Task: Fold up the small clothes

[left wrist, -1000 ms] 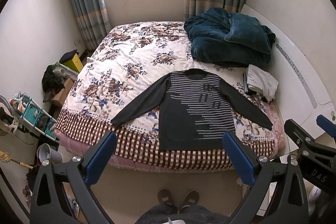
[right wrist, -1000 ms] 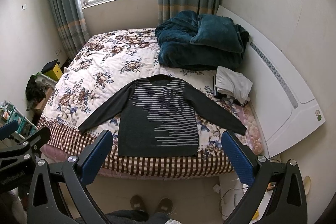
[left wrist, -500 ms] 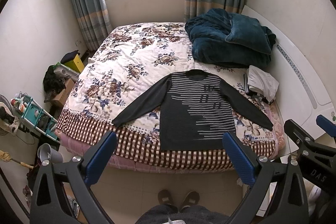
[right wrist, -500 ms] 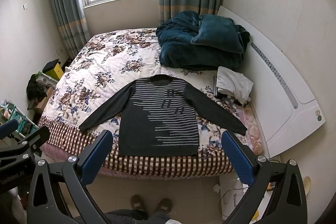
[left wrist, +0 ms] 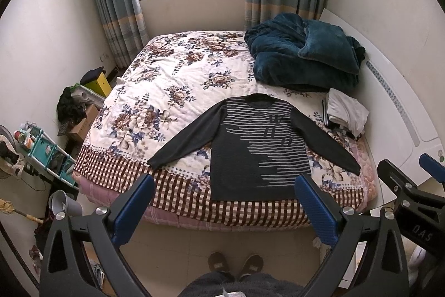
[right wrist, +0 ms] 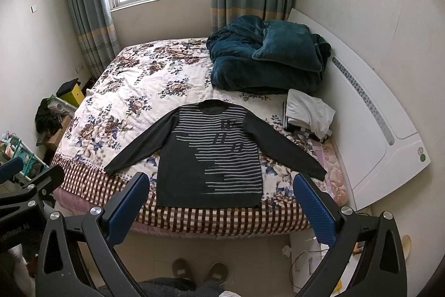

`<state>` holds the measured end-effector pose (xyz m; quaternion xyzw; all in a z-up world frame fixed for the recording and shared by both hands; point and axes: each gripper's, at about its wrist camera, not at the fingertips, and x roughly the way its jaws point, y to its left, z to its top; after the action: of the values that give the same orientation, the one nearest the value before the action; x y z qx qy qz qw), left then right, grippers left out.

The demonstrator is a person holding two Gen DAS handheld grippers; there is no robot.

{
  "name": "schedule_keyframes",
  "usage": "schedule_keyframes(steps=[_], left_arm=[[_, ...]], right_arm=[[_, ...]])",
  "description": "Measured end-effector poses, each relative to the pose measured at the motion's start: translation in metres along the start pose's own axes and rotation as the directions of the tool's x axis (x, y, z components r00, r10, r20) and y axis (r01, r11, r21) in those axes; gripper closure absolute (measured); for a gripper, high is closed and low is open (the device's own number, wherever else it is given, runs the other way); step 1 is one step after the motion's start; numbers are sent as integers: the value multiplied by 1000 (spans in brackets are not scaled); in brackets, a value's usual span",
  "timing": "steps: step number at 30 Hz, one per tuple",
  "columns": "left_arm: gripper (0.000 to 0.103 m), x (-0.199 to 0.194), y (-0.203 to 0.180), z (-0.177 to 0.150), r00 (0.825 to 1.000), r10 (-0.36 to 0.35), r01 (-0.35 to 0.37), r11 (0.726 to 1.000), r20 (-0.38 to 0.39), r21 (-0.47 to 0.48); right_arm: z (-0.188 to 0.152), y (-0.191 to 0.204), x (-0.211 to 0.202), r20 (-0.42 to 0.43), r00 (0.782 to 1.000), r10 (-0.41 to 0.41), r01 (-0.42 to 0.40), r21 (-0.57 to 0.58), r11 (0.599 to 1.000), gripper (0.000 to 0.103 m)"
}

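Observation:
A dark grey sweater with pale stripes [left wrist: 258,146] lies flat on the flowered bed [left wrist: 167,91], front up, sleeves spread out, hem at the near edge. It also shows in the right wrist view [right wrist: 217,155]. My left gripper [left wrist: 222,209] is open and empty, held high above the floor in front of the bed's near edge. My right gripper [right wrist: 219,209] is open and empty too, at the same height, to the right of the left one. Neither touches the sweater.
A teal blanket heap [left wrist: 303,57] lies at the bed's far right. A white folded garment [left wrist: 347,113] sits right of the sweater. A white headboard [right wrist: 375,124] stands at the right. Boxes and a teal rack [left wrist: 47,155] crowd the left floor. My slippered feet [left wrist: 236,266] stand below.
Both views have drifted very slightly. The sweater and both grippers stay as they were.

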<state>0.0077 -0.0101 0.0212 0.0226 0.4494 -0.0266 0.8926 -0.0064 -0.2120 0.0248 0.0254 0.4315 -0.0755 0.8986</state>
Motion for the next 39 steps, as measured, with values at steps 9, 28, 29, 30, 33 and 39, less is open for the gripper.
schedule_keyframes(steps=[9,28,29,30,33,39], left_arm=[[0,-1,-2,4,1000,4,-4,1000,-2,-9],[0,74,14,23,997,52,-53,998,63,27],[0,84,14,25,998,34,-36,999,56,35],[0,95,11,28,998,24,-26,999,52,44],[0,138,-5,37,999,26,-28,996,24,84],[0,232,-55,49,995,53,-41,989,-81,141]], right_arm=[[8,-5,-1,-2,1000,-5,5,3,1000,0],[6,-14,51,-17,996,-82,83,133,988,0],[8,-14,61,-20,995,-94,96,148,984,0],[10,-18,72,-25,993,-116,119,171,978,0],[12,-41,110,-48,986,-157,164,266,950,0],[9,-113,210,-145,969,-200,243,404,882,0]])
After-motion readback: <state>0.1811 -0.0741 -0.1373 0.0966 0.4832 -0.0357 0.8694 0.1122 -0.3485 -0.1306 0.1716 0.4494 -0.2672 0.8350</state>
